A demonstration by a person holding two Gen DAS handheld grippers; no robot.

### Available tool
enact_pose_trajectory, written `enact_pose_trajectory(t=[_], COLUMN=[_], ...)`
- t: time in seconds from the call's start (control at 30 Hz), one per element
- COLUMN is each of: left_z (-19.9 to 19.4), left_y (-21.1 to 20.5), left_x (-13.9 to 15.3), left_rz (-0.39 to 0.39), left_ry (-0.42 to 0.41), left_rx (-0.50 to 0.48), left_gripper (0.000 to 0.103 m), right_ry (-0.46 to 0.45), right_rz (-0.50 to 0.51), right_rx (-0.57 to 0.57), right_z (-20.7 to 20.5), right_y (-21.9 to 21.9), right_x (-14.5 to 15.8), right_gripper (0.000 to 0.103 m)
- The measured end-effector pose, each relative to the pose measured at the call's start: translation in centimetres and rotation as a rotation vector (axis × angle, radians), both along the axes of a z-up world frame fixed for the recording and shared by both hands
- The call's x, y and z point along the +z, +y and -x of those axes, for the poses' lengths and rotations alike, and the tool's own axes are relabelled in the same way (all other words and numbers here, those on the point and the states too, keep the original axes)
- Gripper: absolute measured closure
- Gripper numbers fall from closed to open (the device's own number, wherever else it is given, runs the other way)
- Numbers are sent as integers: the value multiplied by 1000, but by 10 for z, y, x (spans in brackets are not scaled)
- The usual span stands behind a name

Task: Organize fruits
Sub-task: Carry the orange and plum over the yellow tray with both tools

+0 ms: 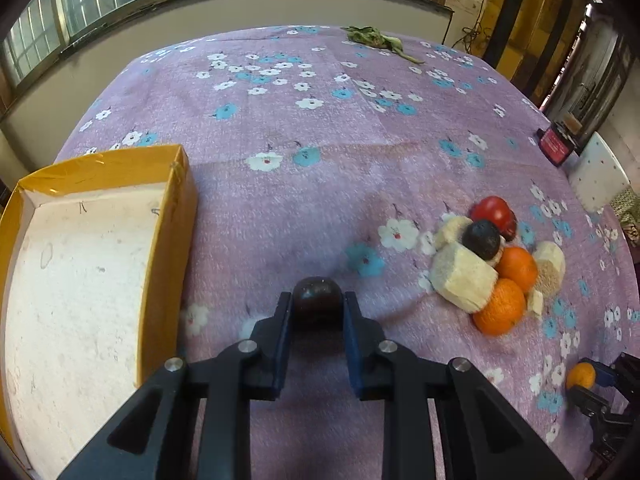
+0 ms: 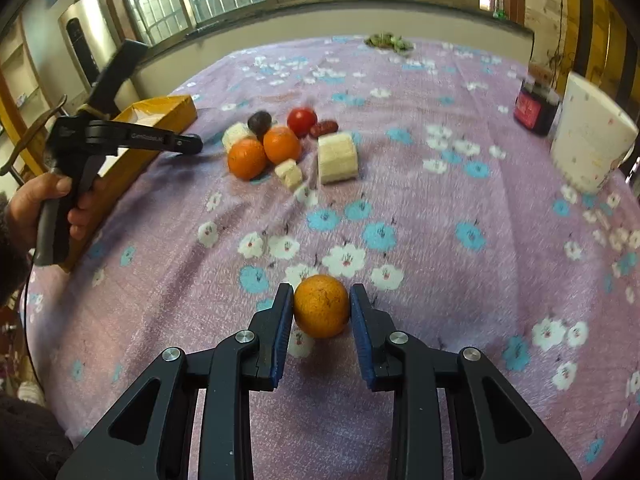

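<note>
Dark plum (image 1: 317, 295) clamped in left hand-held gripper (image 1: 316, 304); small orange (image 2: 321, 306) gripped by right hand-held gripper (image 2: 322, 308).

Behind the left gripper's (image 1: 317, 300) fingers (image 1: 283, 320) the dark fruit's (image 1: 316, 294) lower half is hidden — beyond them, left, the yellow box (image 1: 176, 208) runs off the frame edge. The green bundle (image 1: 372, 36) far ahead is too small to identify.

The left gripper (image 1: 317, 305) points steeply downward with its jaws closed on a dark round fruit (image 1: 317, 295), one blue pad pressing each side; the right gripper (image 2: 321, 307) tilts down likewise, jaws clamped on a small orange (image 2: 321, 306) between its fingertips; a hand (image 2: 38, 208) wraps the left gripper's handle, seen at the left edge of the right wrist view.
</note>
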State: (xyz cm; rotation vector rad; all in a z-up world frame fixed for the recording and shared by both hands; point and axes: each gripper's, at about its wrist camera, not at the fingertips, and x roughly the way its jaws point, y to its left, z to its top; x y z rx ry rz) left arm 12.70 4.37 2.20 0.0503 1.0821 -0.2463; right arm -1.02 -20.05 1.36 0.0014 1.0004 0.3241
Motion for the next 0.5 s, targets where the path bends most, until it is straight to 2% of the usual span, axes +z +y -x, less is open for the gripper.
enact_pose_trajectory(t=[0.13, 0.27, 0.5], left_z=[25, 55, 95], left_y=[-4, -7, -6], left_x=[9, 11, 12], left_rz=[46, 82, 156], left_ry=[-18, -10, 16], left_rx=[-30, -57, -71], left_gripper=[77, 77, 77], right_ry=[-20, -16, -77], right_rz=[18, -18, 6], right_rx=[-5, -17, -31], right_z=[3, 4, 22], right_y=[3, 1, 13], right_x=[-1, 0, 24], right_gripper=[76, 76, 76])
